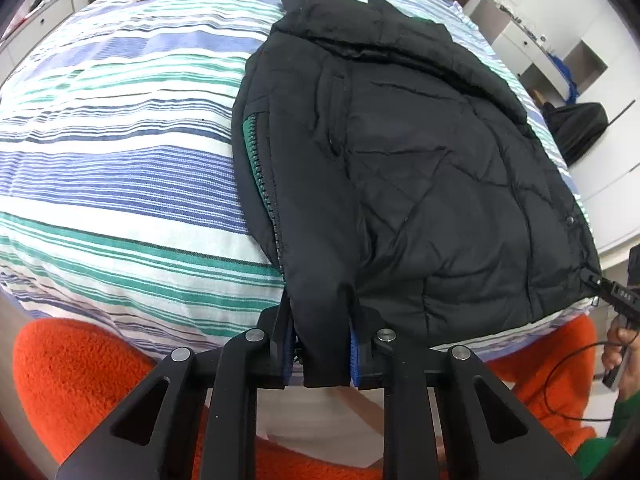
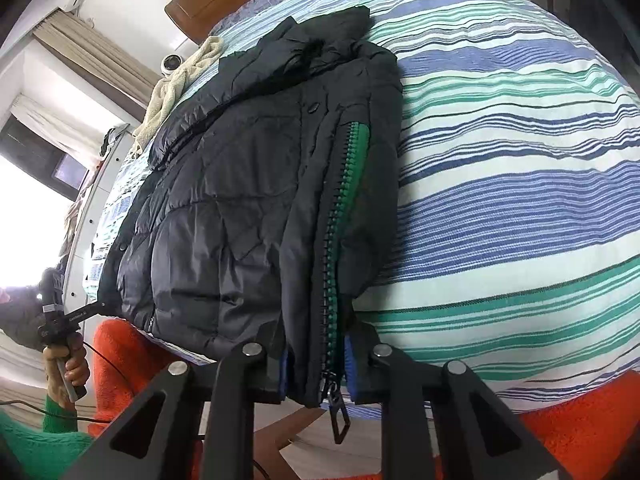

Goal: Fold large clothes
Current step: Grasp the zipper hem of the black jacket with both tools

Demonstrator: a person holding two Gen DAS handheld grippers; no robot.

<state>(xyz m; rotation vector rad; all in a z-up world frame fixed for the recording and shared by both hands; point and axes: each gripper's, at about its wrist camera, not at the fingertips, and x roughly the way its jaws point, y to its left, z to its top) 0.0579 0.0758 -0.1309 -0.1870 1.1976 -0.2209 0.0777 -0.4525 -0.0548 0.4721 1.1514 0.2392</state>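
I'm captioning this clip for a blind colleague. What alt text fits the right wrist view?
The right gripper is shut on the hem of a black puffer jacket, beside its green-edged zipper. The jacket lies on a striped bedspread, with an orange blanket at the near edge.

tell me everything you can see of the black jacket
The black jacket is a quilted puffer with a slightly shiny shell, snap buttons, a collar or hood bunched at its far end, and a green-backed zipper along one edge. It lies folded lengthwise on the striped bedsheet, hem at the near edge of the bed. The left gripper and the right gripper each pinch the hem; a zipper pull hangs below.
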